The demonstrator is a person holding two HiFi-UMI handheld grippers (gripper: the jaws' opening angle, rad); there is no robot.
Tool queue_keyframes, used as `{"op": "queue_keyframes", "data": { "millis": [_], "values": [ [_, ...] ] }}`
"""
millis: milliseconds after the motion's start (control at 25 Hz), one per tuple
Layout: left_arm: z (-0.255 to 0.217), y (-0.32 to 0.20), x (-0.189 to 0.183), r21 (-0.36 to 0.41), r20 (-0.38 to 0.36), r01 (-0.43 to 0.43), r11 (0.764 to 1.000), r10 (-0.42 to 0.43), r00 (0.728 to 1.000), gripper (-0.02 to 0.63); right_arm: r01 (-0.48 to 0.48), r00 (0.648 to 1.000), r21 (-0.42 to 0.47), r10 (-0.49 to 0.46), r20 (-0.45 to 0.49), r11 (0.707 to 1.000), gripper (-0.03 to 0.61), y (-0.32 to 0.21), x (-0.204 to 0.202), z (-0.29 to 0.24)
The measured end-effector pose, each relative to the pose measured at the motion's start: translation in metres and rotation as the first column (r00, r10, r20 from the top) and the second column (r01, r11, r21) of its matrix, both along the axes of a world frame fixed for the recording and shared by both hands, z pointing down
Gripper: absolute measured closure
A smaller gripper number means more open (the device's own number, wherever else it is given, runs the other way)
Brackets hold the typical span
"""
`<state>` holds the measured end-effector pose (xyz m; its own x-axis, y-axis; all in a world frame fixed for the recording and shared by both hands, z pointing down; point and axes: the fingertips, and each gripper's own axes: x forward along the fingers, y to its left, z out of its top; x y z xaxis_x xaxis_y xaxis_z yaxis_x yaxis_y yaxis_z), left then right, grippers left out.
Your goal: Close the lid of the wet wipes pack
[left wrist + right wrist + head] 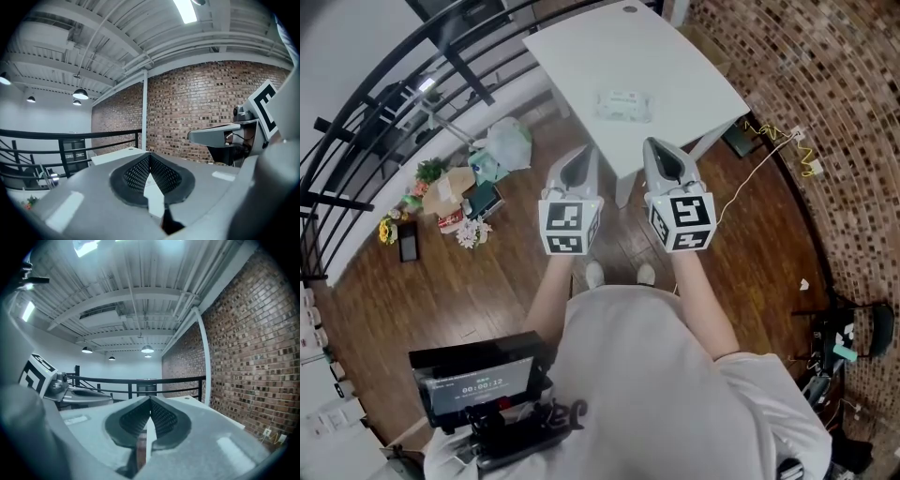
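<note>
White table [581, 56] holds the wipes pack [624, 104]; wooden floor [469, 291], brick wall [834, 103].

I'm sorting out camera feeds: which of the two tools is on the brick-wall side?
The right tool, held toward the brick wall; the left tool is on the railing side.

In the head view the wet wipes pack [624, 105] on the tabletop [675, 66] was too small to tell whether its lid stood open or closed. The person's hands were hidden under the marker cubes [570, 225] of the left hand-held gripper [583, 152] and the right hand-held gripper [654, 146]. In both gripper views the grey jaw bodies hid most of the tabletop, and the heap of bags and flowers [455, 197] on the floor [487, 291] was too small to sort out.
</note>
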<state>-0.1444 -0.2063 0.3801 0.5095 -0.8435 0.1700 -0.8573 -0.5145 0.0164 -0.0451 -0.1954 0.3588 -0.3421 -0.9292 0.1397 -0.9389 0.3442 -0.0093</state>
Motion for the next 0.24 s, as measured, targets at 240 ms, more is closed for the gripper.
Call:
{"op": "queue_keyframes", "data": {
  "millis": [240],
  "values": [
    [0.01,0.001,-0.009,-0.032,-0.004,-0.027,0.999,0.027,1.0,0.595,-0.006,1.0,-0.024,0.006,-0.003,1.0,0.588,-0.003,-0.013,0.009]
  ]
}}
